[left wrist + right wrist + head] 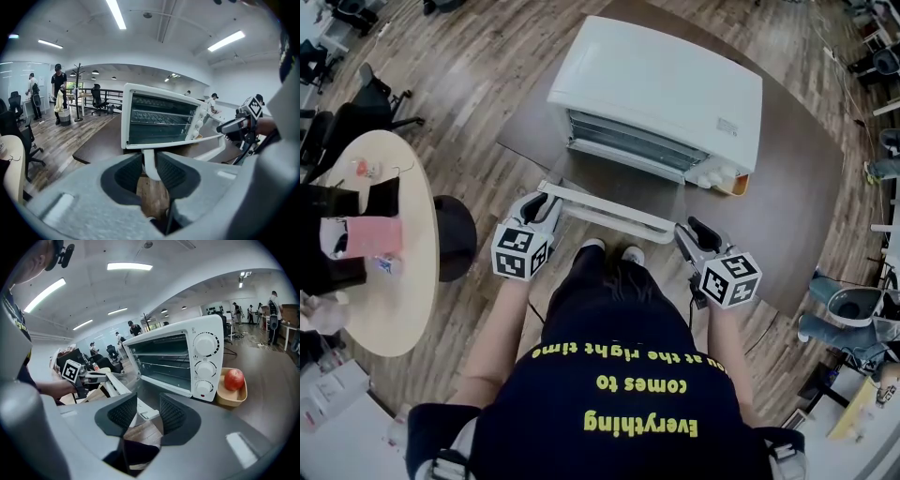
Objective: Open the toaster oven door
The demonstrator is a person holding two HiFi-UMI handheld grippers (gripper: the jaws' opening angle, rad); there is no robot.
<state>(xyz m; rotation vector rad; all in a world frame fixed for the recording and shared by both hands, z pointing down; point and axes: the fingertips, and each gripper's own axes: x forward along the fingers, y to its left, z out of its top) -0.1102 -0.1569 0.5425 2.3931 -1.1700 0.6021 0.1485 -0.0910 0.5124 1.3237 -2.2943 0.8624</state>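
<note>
Both ends of door handle (609, 211) taken: left gripper (149, 165) clamped on the bar's left end, right gripper (147, 408) seemingly clamped on its right end, one pad's contact unclear. Door (623, 187) swung well down from toaster oven (666, 89) just ahead of the jaws, so late in the opening step; next, lower both ends evenly to the stop. Beyond the right jaws, tan tray (230, 401) holding one red apple (234, 379); oven cavity with only a wire rack (161, 363).

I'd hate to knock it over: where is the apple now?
In the right gripper view, the apple sits in a tan tray on the table, right of the toaster oven.
</note>
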